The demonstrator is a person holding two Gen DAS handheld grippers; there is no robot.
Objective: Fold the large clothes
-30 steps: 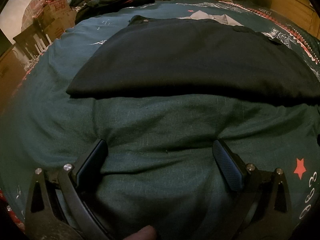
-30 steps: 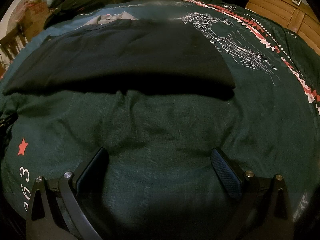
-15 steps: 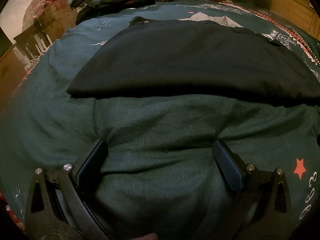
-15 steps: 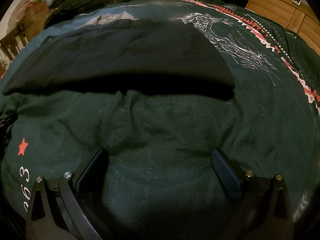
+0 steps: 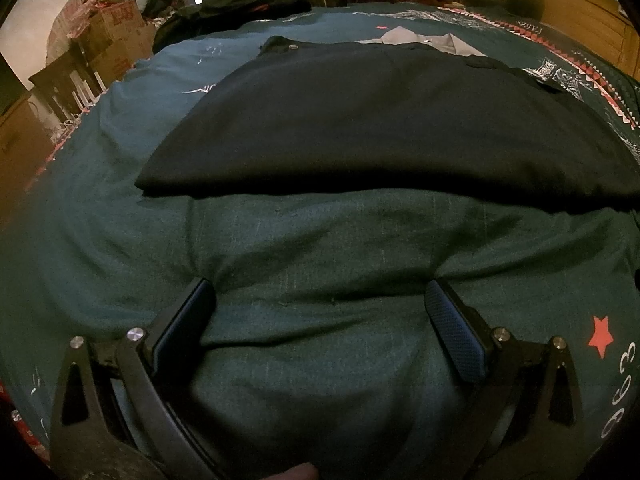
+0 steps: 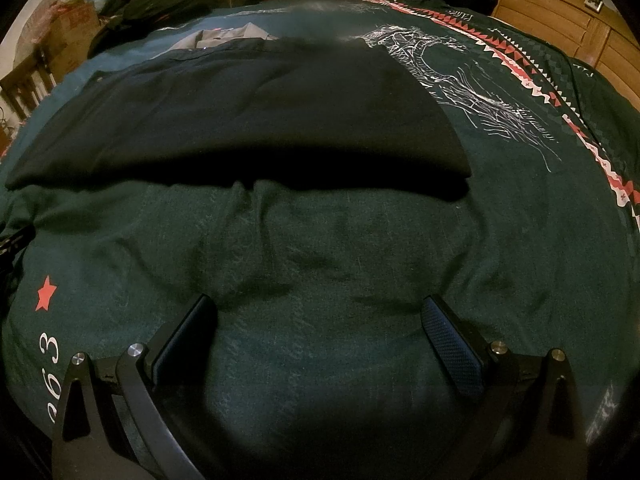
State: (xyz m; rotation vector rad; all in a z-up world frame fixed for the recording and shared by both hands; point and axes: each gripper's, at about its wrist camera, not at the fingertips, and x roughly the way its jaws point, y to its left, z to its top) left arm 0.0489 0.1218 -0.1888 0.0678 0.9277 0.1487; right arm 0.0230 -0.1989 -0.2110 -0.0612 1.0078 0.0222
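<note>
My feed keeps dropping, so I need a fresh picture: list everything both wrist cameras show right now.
Dark garment: one, black, lying flat across the middle of the bed, near edge folded.
Grey garment: one, grey, behind the dark garment, mostly hidden.
Bedspread: one, dark teal with a red star, white print and a red-and-white border, covering the bed.
Cardboard boxes: several, brown, far left.
Clothes pile: dark, beyond the bed.
Wooden furniture: brown, far right.
Left hand-held gripper: black, fingers wide apart, pressing into the bedspread.
Right hand-held gripper: black, fingers wide apart, on the bedspread.
</note>
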